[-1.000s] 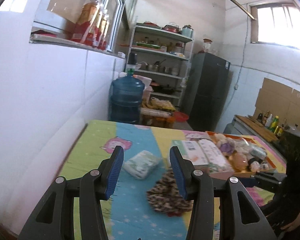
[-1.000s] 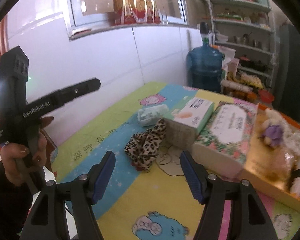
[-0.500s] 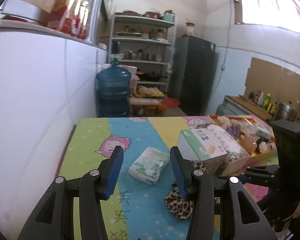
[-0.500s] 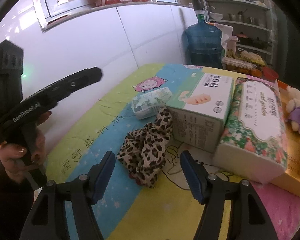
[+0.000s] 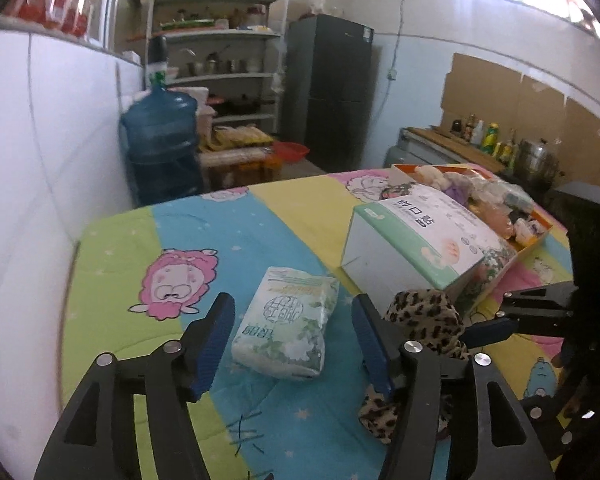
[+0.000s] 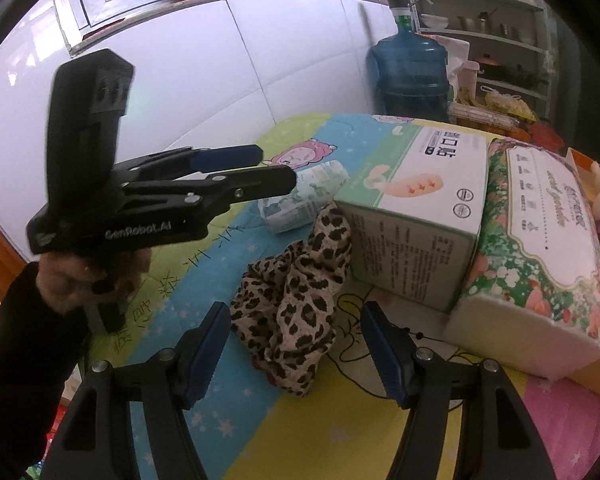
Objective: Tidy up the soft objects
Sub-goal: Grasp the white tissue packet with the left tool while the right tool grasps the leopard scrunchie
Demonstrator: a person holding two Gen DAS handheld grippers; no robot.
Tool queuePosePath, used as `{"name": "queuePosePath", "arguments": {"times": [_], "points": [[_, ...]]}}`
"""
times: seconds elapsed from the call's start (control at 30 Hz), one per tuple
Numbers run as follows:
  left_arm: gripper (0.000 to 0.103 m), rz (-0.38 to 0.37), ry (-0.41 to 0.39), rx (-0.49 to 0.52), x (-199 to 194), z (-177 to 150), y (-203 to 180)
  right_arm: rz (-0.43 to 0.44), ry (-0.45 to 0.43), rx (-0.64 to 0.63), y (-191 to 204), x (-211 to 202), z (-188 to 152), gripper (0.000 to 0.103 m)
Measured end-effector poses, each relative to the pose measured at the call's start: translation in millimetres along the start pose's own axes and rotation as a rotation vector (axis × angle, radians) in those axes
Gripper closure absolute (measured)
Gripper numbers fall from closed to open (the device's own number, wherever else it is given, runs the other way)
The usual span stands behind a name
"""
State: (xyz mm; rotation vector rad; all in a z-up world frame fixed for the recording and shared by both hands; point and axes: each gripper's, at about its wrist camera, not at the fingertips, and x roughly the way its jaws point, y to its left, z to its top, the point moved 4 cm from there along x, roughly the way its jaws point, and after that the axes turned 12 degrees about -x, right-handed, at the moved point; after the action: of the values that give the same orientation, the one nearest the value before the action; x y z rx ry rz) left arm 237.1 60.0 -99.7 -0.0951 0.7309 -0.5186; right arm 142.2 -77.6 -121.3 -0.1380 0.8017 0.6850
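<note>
A white and green tissue pack [image 5: 286,324] lies on the cartoon sheet [image 5: 112,240], between the open blue-padded fingers of my left gripper [image 5: 292,332]. A leopard-print cloth [image 6: 296,296] lies crumpled beside it, against a white and green carton [image 6: 424,196]. My right gripper [image 6: 294,344] is open with the cloth between its fingers. The left gripper also shows in the right wrist view [image 6: 260,168], over the tissue pack [image 6: 304,196]. The cloth shows in the left wrist view [image 5: 424,316] too.
A floral tissue pack [image 6: 540,256] lies beside the carton. An orange tray [image 5: 536,236] of plush toys sits behind it. A white tiled wall [image 5: 40,152] runs along the left. A blue water jug [image 5: 160,144] and shelves [image 5: 220,52] stand beyond the table's far end.
Both grippers have moved forward and down. The tissue pack now sits between the left fingers and the leopard cloth between the right fingers. Both stay open.
</note>
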Motion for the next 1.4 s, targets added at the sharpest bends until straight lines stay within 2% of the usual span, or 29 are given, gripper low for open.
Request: {"name": "queuePosePath", "arguments": {"times": [0.13, 0.3, 0.5, 0.7, 0.83, 1.03, 1.1, 1.17, 1.27, 1.4], "points": [[0.027, -0.068, 0.028, 0.003, 10.7, 0.9, 7.2, 0.010, 0.001, 0.004, -3.6, 2.0, 0.7, 0.036], [0.026, -0.107, 0.091, -0.012, 24.3, 0.2, 11.5, 0.020, -0.001, 0.009, -7.7, 2.2, 2.2, 0.036], [0.026, -0.089, 0.144, 0.021, 38.4, -2.1, 6.7, 0.023, 0.005, 0.008, -9.8, 5.3, 4.3, 0.036], [0.026, -0.035, 0.195, 0.062, 50.1, -7.1, 0.4, 0.014, 0.011, 0.012, -7.9, 8.4, 5.4, 0.036], [0.026, 0.000, 0.216, 0.049, 56.3, -8.6, 3.8, 0.020, 0.022, 0.018, -7.4, 13.6, 4.9, 0.036], [0.027, 0.026, 0.204, 0.044, 55.5, -8.9, 5.4, 0.026, 0.023, 0.028, -8.7, 14.9, 2.9, 0.055], [0.031, 0.032, 0.202, 0.049, 54.9, -9.7, 4.0, 0.031, 0.020, 0.029, -8.7, 14.6, 1.9, 0.060], [0.042, 0.039, 0.196, 0.058, 53.7, -11.0, 2.3, 0.036, 0.018, 0.028, -8.4, 13.5, -0.4, 0.068], [0.045, 0.054, 0.188, 0.068, 50.9, -13.2, -0.6, 0.036, 0.014, 0.027, -7.5, 12.0, -2.0, 0.078], [0.046, 0.053, 0.182, 0.068, 47.9, -13.3, -2.0, 0.043, 0.007, 0.028, -6.8, 10.2, -2.3, 0.085]]}}
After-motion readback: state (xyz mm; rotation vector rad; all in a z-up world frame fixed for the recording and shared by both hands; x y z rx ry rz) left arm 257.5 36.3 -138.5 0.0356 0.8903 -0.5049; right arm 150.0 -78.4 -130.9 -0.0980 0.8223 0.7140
